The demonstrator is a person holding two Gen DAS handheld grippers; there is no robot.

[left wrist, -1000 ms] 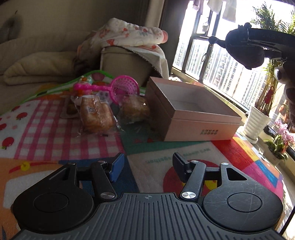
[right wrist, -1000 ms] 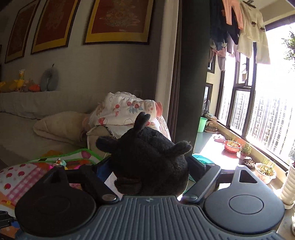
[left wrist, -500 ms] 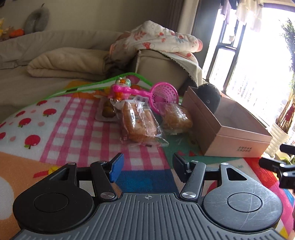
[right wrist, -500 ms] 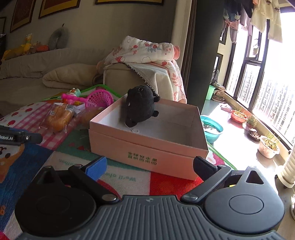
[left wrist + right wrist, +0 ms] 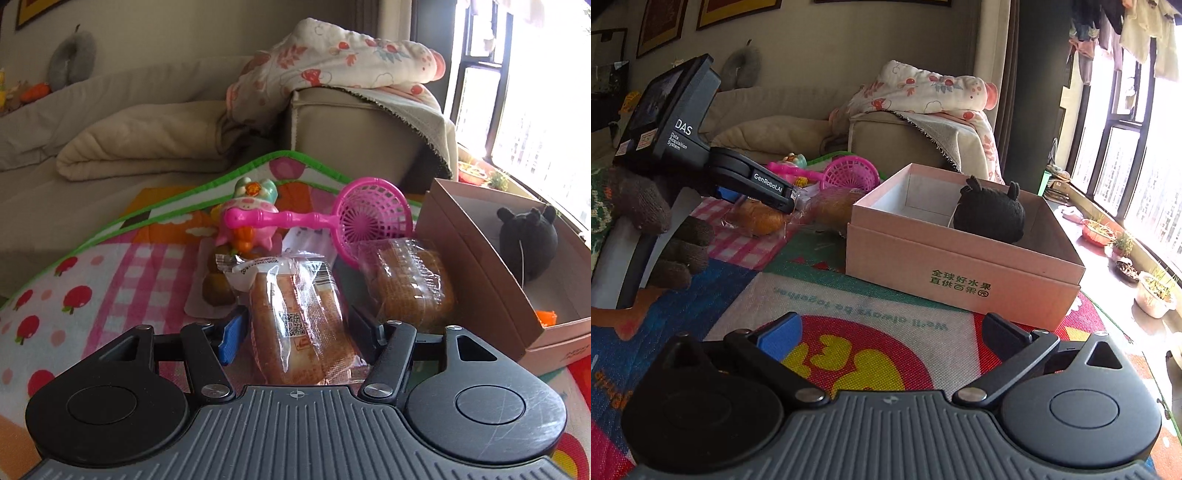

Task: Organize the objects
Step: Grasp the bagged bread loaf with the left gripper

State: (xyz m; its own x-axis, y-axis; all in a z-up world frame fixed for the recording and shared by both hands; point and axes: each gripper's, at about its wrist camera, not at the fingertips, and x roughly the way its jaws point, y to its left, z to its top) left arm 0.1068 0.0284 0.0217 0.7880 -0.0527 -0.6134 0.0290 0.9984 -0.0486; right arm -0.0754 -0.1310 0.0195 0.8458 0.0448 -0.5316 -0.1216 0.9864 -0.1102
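My left gripper (image 5: 295,328) straddles a wrapped bread loaf (image 5: 297,314) on the play mat (image 5: 110,273); its jaws have just been opening a little, and I cannot tell whether the pads touch the wrapper. A second wrapped loaf (image 5: 410,284) lies just beside it, near a pink toy net (image 5: 369,216). My right gripper (image 5: 886,332) has just been opening too: it stands wide, holding nothing, above the mat. The black plush toy (image 5: 990,214) sits inside the pink box (image 5: 960,273).
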